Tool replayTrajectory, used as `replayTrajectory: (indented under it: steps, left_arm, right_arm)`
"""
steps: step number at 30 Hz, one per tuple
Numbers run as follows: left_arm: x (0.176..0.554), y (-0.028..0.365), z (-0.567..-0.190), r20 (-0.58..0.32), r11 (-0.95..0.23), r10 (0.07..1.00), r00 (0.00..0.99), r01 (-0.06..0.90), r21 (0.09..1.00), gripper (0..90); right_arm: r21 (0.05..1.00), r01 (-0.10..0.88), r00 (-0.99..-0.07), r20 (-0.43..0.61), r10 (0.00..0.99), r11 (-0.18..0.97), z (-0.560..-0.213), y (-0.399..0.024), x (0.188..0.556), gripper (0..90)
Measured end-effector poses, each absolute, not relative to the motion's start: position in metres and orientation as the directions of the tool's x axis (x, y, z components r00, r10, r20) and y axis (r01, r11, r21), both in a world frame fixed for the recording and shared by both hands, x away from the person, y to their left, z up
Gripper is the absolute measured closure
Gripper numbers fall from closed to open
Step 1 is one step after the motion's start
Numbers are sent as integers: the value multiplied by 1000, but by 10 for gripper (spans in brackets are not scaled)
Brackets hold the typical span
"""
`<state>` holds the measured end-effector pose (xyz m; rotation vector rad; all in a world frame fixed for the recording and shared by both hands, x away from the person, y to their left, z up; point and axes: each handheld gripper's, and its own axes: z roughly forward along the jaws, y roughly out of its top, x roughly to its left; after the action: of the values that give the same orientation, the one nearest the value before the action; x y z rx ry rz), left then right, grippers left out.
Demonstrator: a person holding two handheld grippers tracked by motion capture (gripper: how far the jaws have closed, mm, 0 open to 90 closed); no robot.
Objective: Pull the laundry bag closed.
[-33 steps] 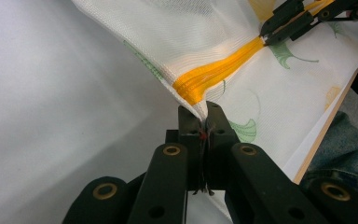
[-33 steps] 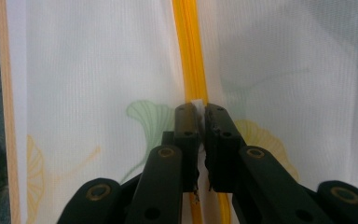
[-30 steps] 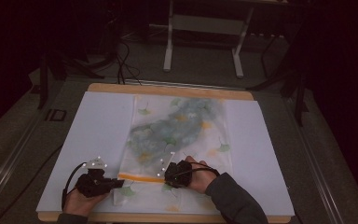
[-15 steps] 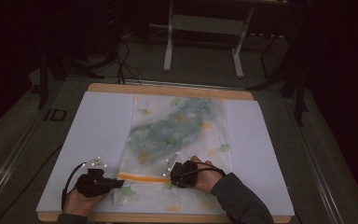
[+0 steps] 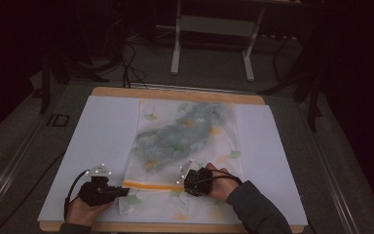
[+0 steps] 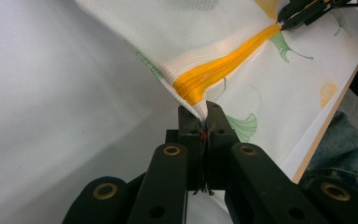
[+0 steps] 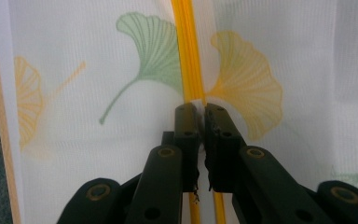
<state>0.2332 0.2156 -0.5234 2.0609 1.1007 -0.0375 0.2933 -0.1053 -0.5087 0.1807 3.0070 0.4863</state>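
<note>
Flat on a white sheet that covers a wooden-edged table lies a mesh bag, a long rectangle of fine white netting printed with fan-shaped ginkgo leaves in green and orange. Something soft and blue-green shows through the mesh in its far half; what it is cannot be told. An orange zipper runs as a narrow ribbed band across the bag's near end.

From the high view, the left gripper sits at the bag's near left corner, held in the person's left hand. Its own view shows the two black jaws pressed together on the corner of the netting just at the end of the zipper, so that the cloth lifts off the sheet there into a taut ridge. The weave looks like a fine, even grid.

Farther along the band, the right gripper rests on the bag, held by the right hand in a dark sleeve. Seen from the right gripper view, its jaws are nearly closed on the zipper line, with only a thin slit between them; whether they pinch a pull tab cannot be told. A green leaf and an orange leaf flank the band there.
</note>
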Motion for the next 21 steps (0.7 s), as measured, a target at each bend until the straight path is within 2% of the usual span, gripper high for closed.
replayTrajectory:
  steps: [21]
  left_arm:
    - [233,216,-523,-363,-318,692,624,715,623,881]
  right_arm:
    - [310,126,-985,-71,155,942,-508,-123,295,842]
